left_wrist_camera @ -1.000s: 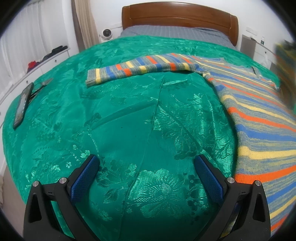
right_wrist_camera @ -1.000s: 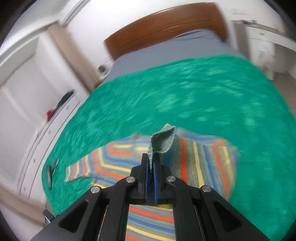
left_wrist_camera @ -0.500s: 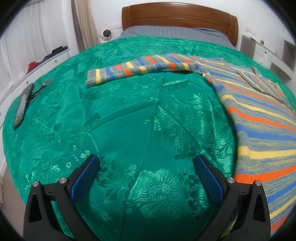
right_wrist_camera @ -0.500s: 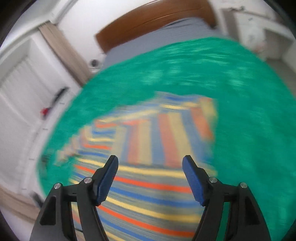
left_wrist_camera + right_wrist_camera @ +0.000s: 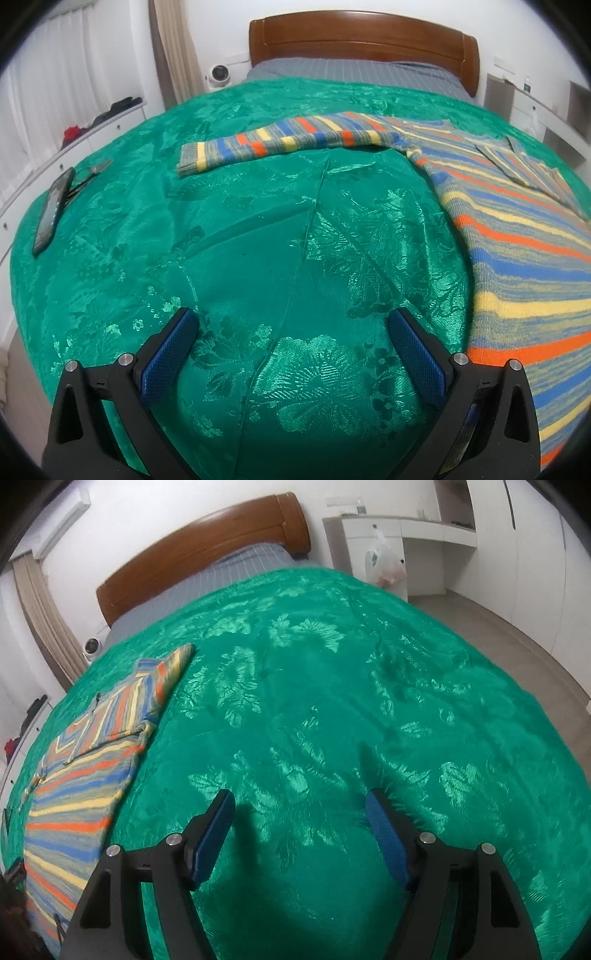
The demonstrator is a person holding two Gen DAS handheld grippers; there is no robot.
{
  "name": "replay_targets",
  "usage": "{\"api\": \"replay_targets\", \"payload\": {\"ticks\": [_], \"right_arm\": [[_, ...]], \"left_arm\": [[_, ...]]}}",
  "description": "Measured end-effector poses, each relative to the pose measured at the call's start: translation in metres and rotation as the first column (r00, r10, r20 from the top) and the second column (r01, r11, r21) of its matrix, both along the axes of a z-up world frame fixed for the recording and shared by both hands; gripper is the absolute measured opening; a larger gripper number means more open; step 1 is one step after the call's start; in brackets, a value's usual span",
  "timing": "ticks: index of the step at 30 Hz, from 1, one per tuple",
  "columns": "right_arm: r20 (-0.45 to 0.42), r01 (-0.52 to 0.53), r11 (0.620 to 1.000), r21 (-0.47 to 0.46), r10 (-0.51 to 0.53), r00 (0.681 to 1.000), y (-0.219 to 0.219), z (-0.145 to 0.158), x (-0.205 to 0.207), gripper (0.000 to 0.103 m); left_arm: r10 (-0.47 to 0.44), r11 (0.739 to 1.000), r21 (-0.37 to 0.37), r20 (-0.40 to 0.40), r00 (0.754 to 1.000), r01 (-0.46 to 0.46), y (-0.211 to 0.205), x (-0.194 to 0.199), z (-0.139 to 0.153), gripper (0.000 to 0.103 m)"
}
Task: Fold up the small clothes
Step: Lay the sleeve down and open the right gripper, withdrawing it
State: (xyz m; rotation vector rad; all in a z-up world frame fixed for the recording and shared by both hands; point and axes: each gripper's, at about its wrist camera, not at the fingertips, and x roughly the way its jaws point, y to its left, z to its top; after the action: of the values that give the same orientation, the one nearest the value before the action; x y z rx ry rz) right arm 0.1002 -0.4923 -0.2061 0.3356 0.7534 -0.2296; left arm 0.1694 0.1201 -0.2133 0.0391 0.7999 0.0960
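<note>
holding both tongs over the bed, i see my left gripper (image 5: pixel 290 334) with its blue pads spread wide apart, nothing between them, hovering above the green bedspread (image 5: pixel 258 240). my right gripper (image 5: pixel 301 825) is likewise spread apart and grips nothing, with only green cloth under it. the striped sweater (image 5: pixel 517 258) lies flat on the bedspread, right of my left gripper and left of my right one. one sleeve (image 5: pixel 280 142) stretches out to the left at the far side, its cuff resting on the green cloth. the other sleeve (image 5: pixel 107 720) is folded in across the sweater's body. at the far left edge of the bed lies a dark phone (image 5: pixel 51 212). a wooden headboard (image 5: pixel 362 40) stands at the far end.
</note>
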Motion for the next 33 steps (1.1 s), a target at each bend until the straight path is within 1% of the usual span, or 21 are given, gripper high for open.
{"api": "replay_targets", "payload": {"ticks": [1, 4, 7, 10, 19, 33], "right_arm": [[0.009, -0.009, 1.0, -0.005, 0.009, 1.0, 0.002, -0.001, 0.0, 0.082], [0.034, -0.034, 0.999, -0.031, 0.035, 0.999, 0.007, -0.011, 0.001, 0.09], [0.054, -0.031, 0.999, -0.044, 0.033, 0.998, 0.011, -0.014, 0.002, 0.091], [0.068, -0.032, 0.999, -0.032, 0.034, 0.997, 0.009, -0.015, 0.0, 0.091], [0.057, -0.035, 0.998, -0.05, 0.038, 0.998, 0.012, -0.016, -0.003, 0.092], [0.054, -0.034, 0.998, -0.055, 0.037, 0.998, 0.013, -0.016, -0.002, 0.092]], "left_arm": [[0.0, 1.0, 0.0, 0.001, 1.0, 0.0, 0.0, 0.0, 0.0, 0.103], [-0.001, 1.0, 0.0, 0.001, 1.0, 0.001, 0.0, 0.0, 0.0, 0.103], [0.0, 1.0, 0.002, 0.003, 1.0, 0.0, 0.0, 0.0, 0.0, 0.103], [0.0, 1.0, 0.003, 0.005, 1.0, 0.0, 0.0, 0.0, 0.0, 0.103], [0.0, 1.0, 0.005, 0.008, 1.0, 0.0, -0.001, 0.0, -0.001, 0.103], [0.0, 1.0, 0.006, 0.009, 1.0, 0.0, -0.001, -0.001, -0.001, 0.103]]}}
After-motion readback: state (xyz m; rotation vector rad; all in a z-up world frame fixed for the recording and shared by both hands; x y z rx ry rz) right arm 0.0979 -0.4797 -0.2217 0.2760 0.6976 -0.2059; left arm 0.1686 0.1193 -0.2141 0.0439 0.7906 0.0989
